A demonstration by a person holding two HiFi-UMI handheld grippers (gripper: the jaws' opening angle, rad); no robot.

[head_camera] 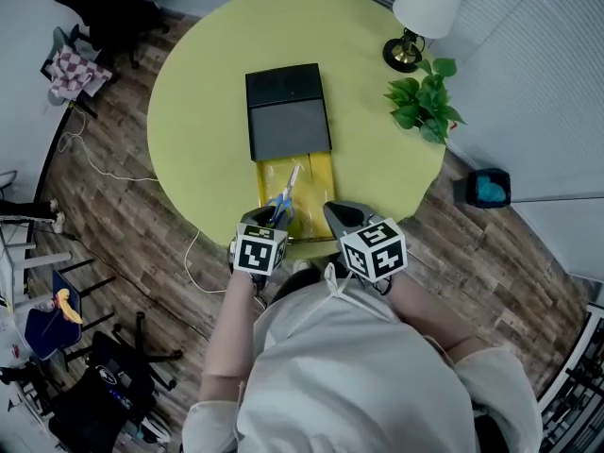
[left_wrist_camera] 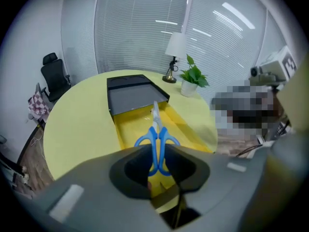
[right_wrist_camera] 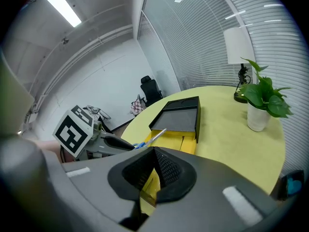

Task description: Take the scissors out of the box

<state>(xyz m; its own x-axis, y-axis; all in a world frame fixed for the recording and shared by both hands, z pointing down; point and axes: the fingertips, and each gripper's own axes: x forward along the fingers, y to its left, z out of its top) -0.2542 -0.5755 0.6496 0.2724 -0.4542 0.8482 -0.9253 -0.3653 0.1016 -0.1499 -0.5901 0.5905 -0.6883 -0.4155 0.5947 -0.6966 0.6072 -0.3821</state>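
Observation:
Blue-handled scissors (head_camera: 284,196) hang over the open yellow box (head_camera: 318,172), blades pointing away from me. My left gripper (head_camera: 269,218) is shut on their handles; in the left gripper view the scissors (left_wrist_camera: 156,139) stand upright between the jaws of that gripper (left_wrist_camera: 155,166), above the yellow box (left_wrist_camera: 129,128). My right gripper (head_camera: 338,213) sits at the box's near right corner. In the right gripper view this gripper (right_wrist_camera: 153,176) is shut on the box's (right_wrist_camera: 186,142) near yellow wall. The scissors (right_wrist_camera: 153,138) and the left gripper (right_wrist_camera: 104,142) show to its left.
The box's black lid (head_camera: 288,111) lies just beyond the box on the round yellow-green table (head_camera: 198,111). A lamp (head_camera: 425,12) and a potted plant (head_camera: 425,97) stand at the table's far right. Office chairs, a cable and a blue bin (head_camera: 489,189) are on the floor around it.

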